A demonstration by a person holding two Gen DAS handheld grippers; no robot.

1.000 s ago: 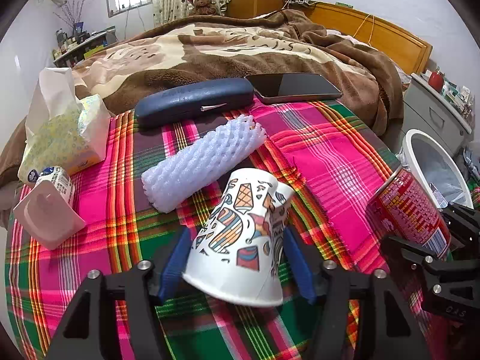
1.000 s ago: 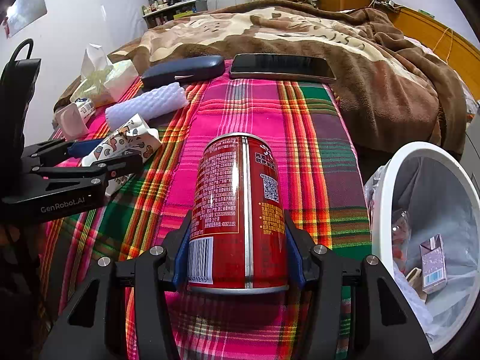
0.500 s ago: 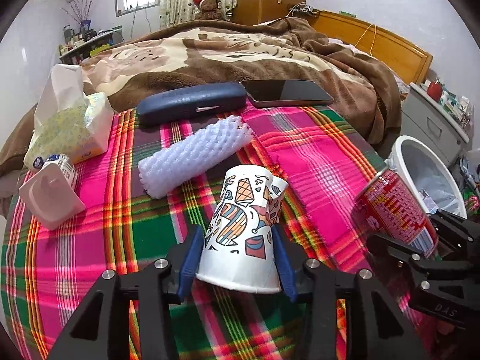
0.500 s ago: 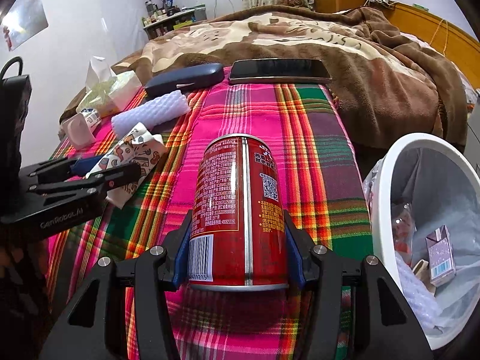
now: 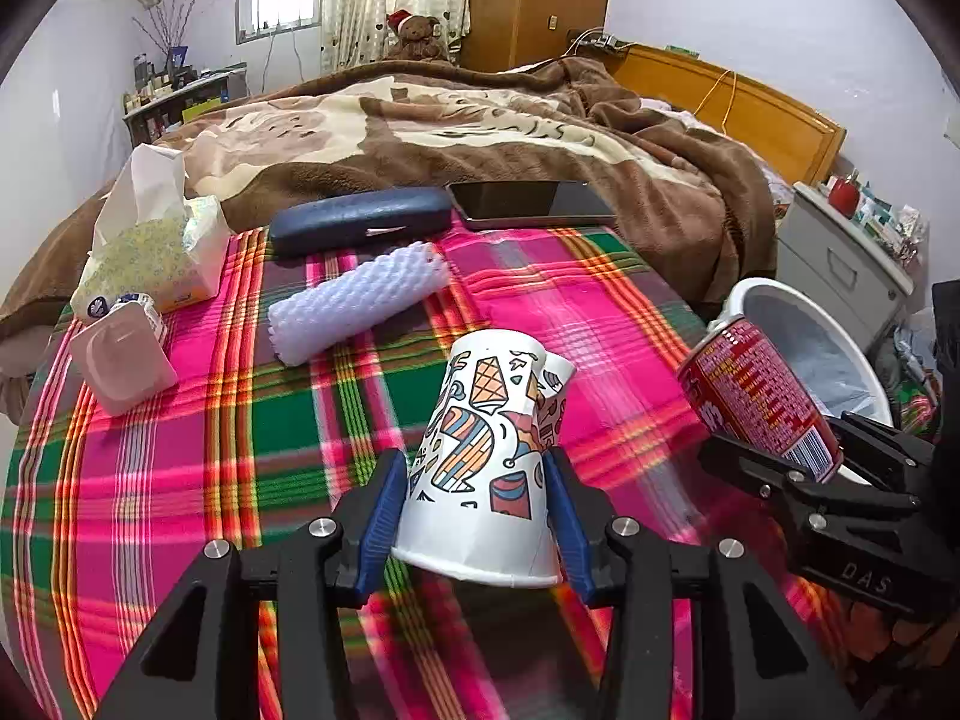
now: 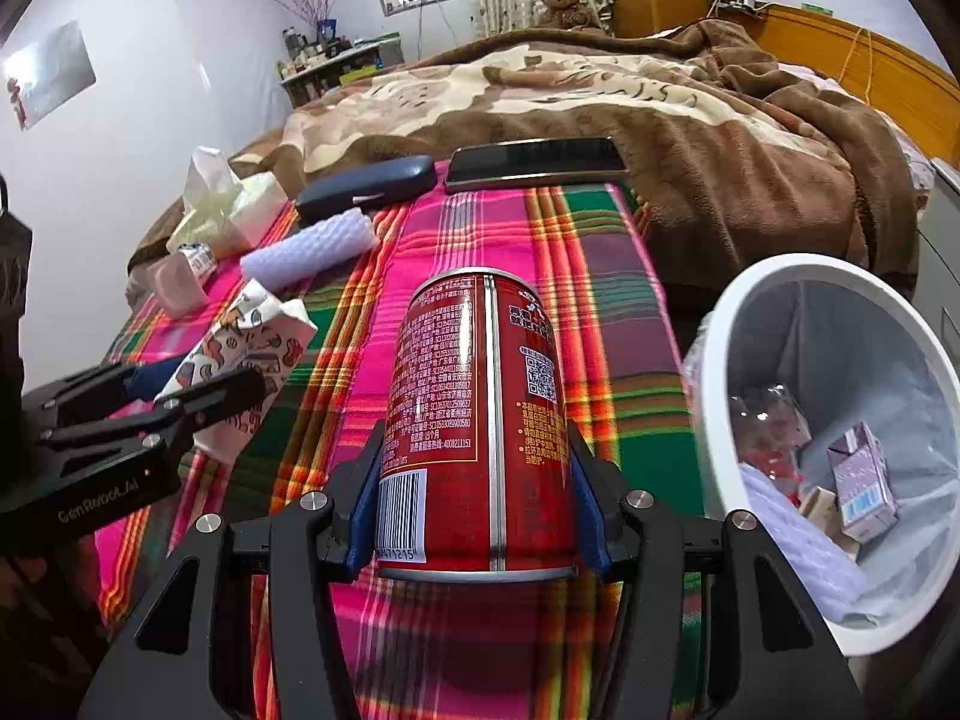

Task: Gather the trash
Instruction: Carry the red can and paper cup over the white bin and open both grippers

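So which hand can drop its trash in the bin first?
Probably the right. The right gripper holds the red can beside the white bin; the left gripper with the paper cup is farther away.

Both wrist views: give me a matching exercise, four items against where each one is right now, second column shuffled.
Items:
1. paper cup
2. red can
3. foam roll
4. small carton

Places:
A. inside the bin
B. in the right gripper
C. lying on the plaid cloth
D. in the left gripper

Pairs: 1-D, 2-B, 3-C, 4-A
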